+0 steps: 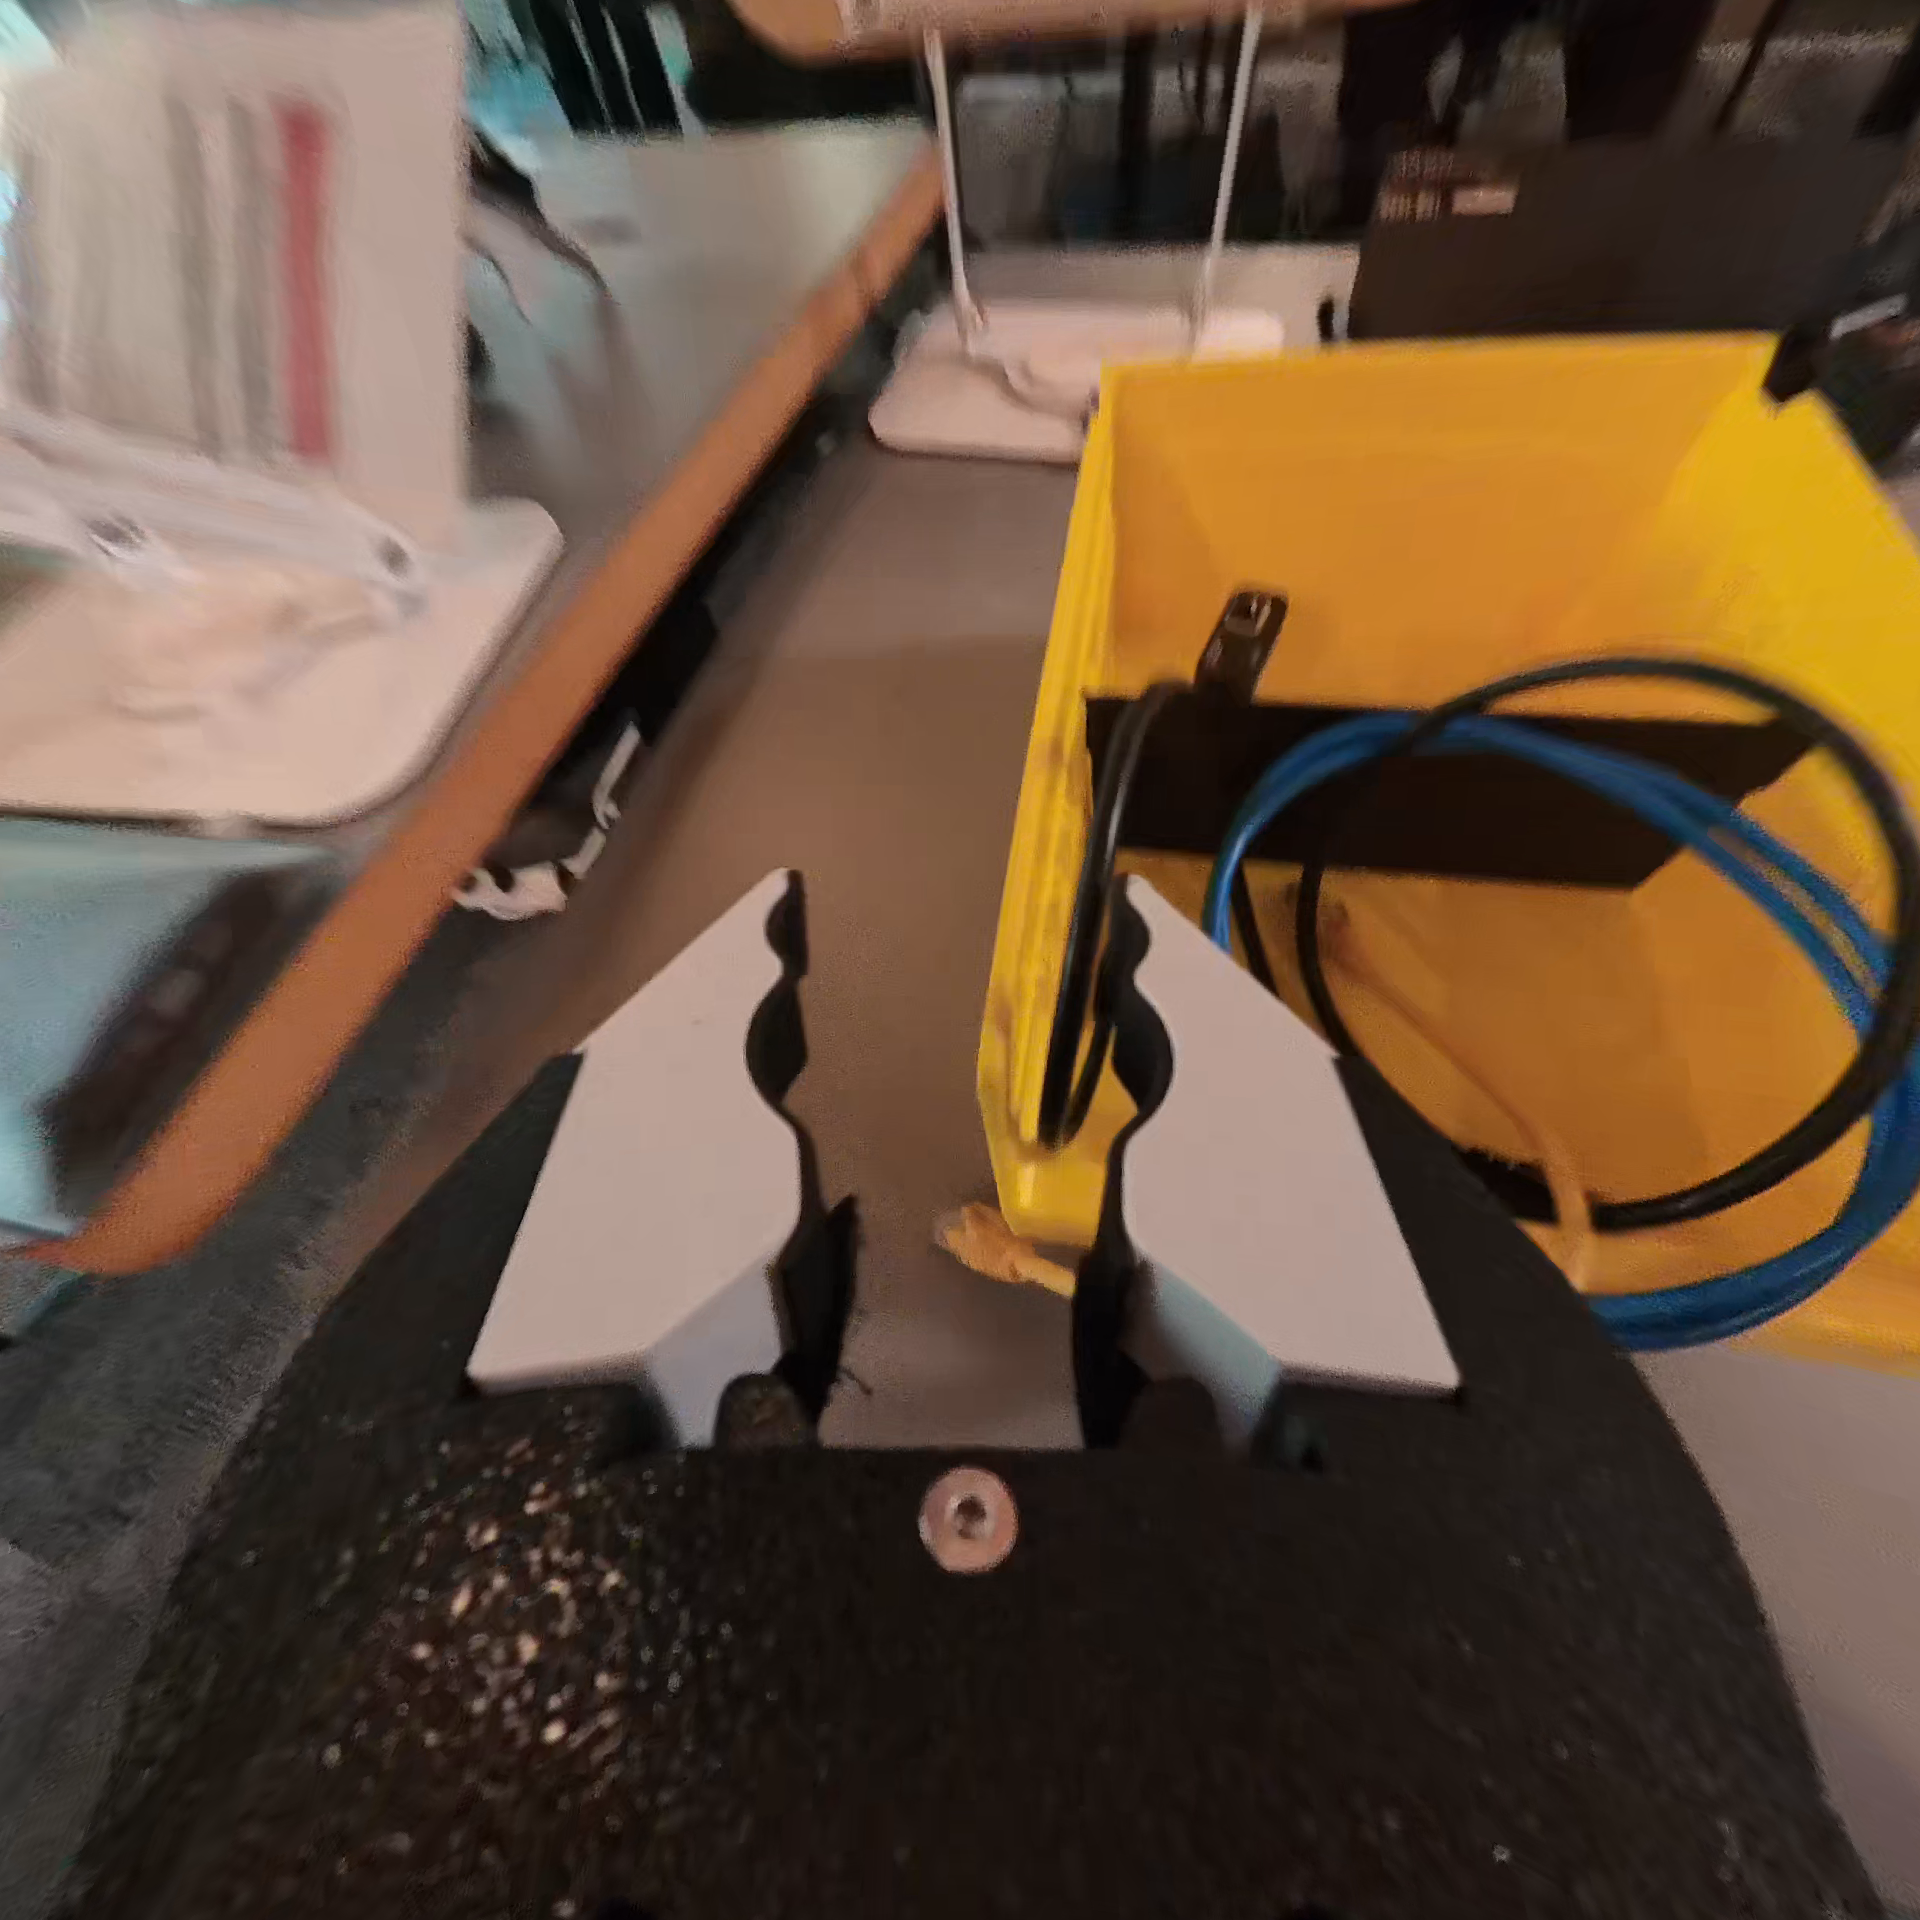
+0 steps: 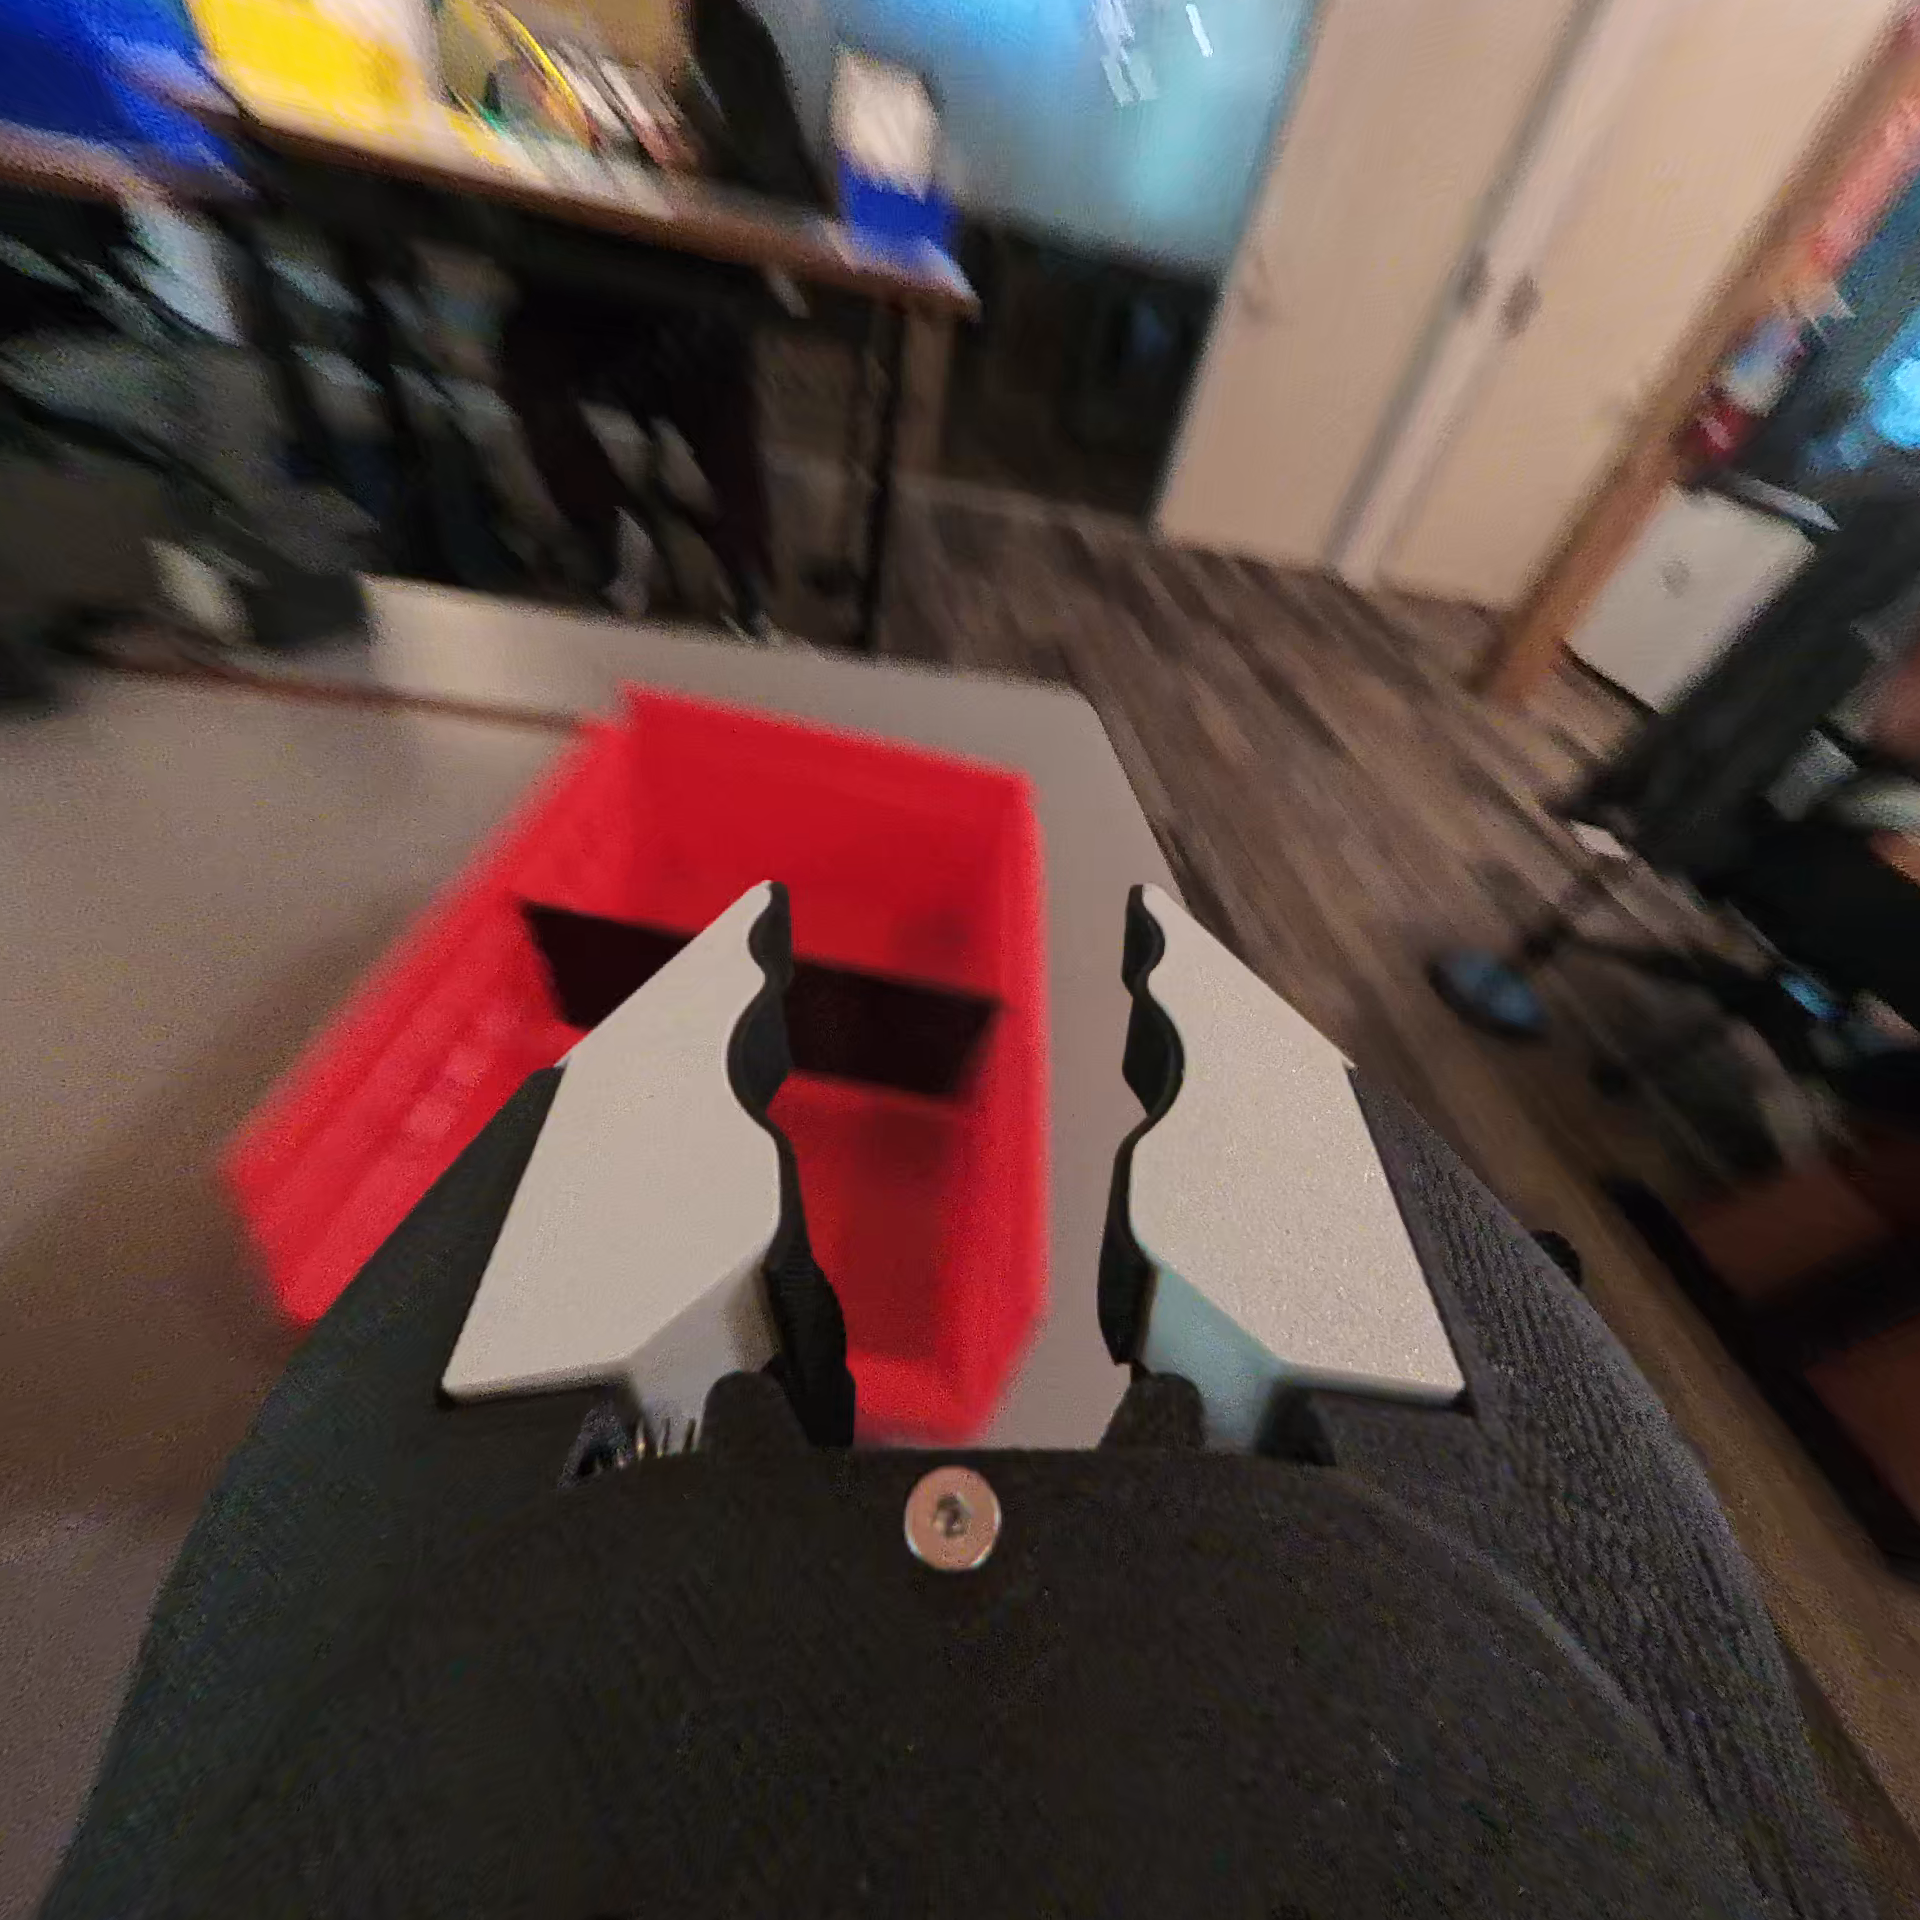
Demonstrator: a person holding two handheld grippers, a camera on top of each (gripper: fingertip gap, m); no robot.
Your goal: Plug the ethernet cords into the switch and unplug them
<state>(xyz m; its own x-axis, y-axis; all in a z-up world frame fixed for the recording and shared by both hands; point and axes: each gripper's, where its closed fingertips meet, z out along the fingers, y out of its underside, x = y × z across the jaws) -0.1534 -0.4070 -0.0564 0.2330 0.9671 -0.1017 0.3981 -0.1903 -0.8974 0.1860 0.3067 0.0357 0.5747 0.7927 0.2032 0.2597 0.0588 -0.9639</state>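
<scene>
In the left wrist view a yellow bin [image 1: 1455, 499] stands on the grey table, right of centre. It holds a coiled blue cord [image 1: 1704, 821] and a black cord [image 1: 1860, 935], with a black plug [image 1: 1242, 634] sticking up near a black divider. My left gripper [image 1: 961, 894] is open and empty, its right finger over the bin's left wall. A yellow connector [image 1: 987, 1242] lies on the table at the bin's near corner. My right gripper [image 2: 956, 904] is open and empty above a red bin [image 2: 831, 831]. No switch shows in either view.
A raised orange-edged desk [image 1: 582, 665] with white items runs along the left. A white base [image 1: 997, 405] with thin white cords stands behind the yellow bin. In the right wrist view the table edge [image 2: 1132, 790] drops to a wooden floor on the right.
</scene>
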